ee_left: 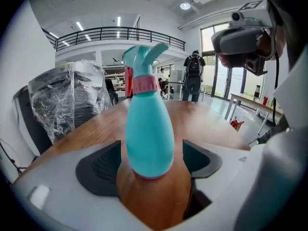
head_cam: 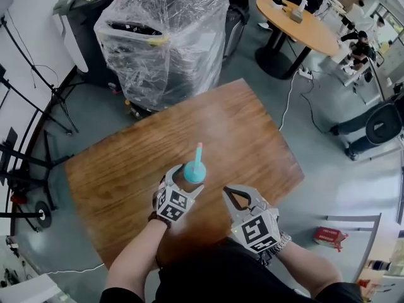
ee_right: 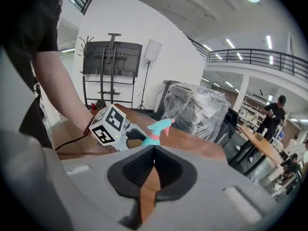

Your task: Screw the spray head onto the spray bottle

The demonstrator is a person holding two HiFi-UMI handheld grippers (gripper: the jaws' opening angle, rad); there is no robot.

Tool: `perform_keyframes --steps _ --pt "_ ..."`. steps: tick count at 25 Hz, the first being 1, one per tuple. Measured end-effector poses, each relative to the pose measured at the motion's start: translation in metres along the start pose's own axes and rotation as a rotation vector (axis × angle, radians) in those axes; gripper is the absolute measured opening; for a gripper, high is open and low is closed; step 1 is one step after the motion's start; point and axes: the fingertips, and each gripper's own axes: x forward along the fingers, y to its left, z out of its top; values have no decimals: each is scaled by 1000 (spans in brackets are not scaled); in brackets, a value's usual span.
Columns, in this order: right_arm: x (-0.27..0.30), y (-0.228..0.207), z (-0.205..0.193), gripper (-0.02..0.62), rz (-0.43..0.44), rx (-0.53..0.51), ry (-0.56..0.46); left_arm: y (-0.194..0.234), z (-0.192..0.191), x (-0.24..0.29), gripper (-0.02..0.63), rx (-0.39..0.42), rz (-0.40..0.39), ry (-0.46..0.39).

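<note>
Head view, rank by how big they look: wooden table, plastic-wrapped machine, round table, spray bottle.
1. wooden table
2. plastic-wrapped machine
3. round table: it stands farther from the camera, so this rank is by looks only
4. spray bottle

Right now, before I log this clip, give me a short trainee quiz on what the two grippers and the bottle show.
1. True or false: the right gripper has its jaws together, with nothing between them.
2. What stands between the jaws of the left gripper? A) the spray bottle B) a mug C) nothing
3. What colour is the collar under the spray head?
Key: 1 true; 2 A; 3 pink.
</note>
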Motion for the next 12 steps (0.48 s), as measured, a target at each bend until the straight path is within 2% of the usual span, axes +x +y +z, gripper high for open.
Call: perform_keyframes --steps 3,5,12 --pt "4 7 3 -6 -5 43 -16 0 12 -27 403 -6 10 -43" --pt "7 13 6 -6 -4 67 -30 -1 22 -47 362 -18 19 -72" --pt "11 36 25 -6 -10 137 -97 -12 55 -109 83 -98 29 -179"
